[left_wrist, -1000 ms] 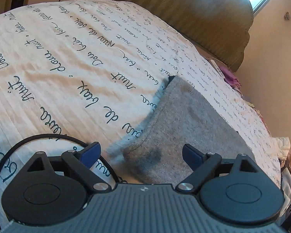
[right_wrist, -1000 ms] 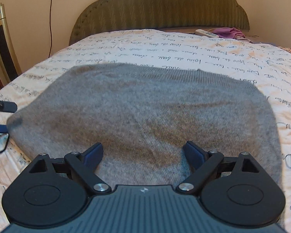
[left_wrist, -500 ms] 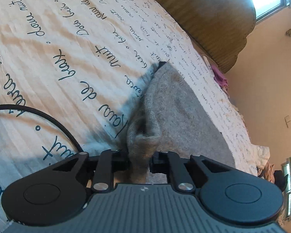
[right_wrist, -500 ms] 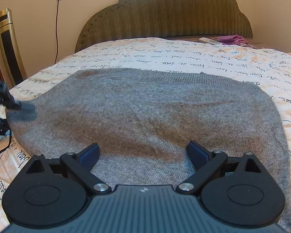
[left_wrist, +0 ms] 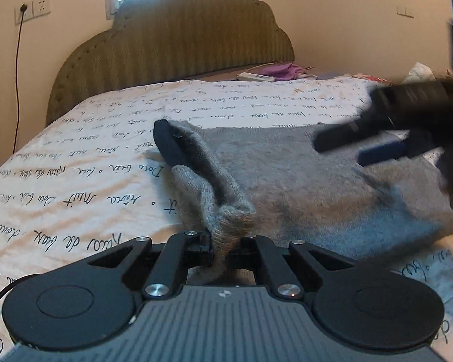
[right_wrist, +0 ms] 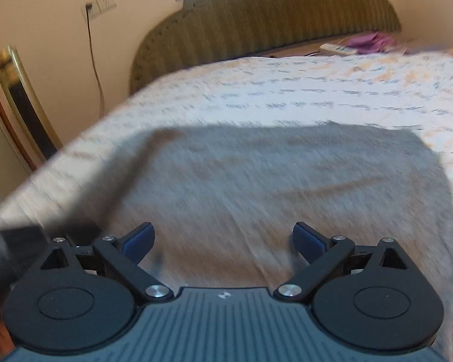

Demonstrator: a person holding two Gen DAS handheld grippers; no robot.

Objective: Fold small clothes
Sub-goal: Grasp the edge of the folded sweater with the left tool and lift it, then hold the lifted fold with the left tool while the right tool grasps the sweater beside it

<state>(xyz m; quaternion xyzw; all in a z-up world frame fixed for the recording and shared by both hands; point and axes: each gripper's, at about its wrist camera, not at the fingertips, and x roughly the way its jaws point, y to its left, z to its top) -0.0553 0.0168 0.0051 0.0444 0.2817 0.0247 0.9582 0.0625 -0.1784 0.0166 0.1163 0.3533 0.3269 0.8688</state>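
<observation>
A grey knit garment (left_wrist: 317, 187) lies spread on the script-printed bedsheet (left_wrist: 75, 166). My left gripper (left_wrist: 226, 250) is shut on the garment's near left edge, jaws closing tight on a pinch of knit. The held edge rises in a ridge, and a dark navy patch (left_wrist: 169, 144) shows at its far end. My right gripper (right_wrist: 223, 238) hovers open over the near part of the garment (right_wrist: 287, 187) with nothing between its blue pads (right_wrist: 139, 238). In the left wrist view the right gripper (left_wrist: 339, 152) shows blurred above the garment's right side.
An olive padded headboard (left_wrist: 172, 51) stands at the far end of the bed. A purple cloth (left_wrist: 281, 71) and a white remote (left_wrist: 253, 77) lie beside it. A wall socket with a black cord (left_wrist: 22, 15) is at the left, and a gold tower appliance (right_wrist: 21, 90) stands by the bed.
The left gripper went from open to shut on the garment's edge, rolled level and swung across, lifting the edge into a ridge. The right gripper rose slightly and stayed open.
</observation>
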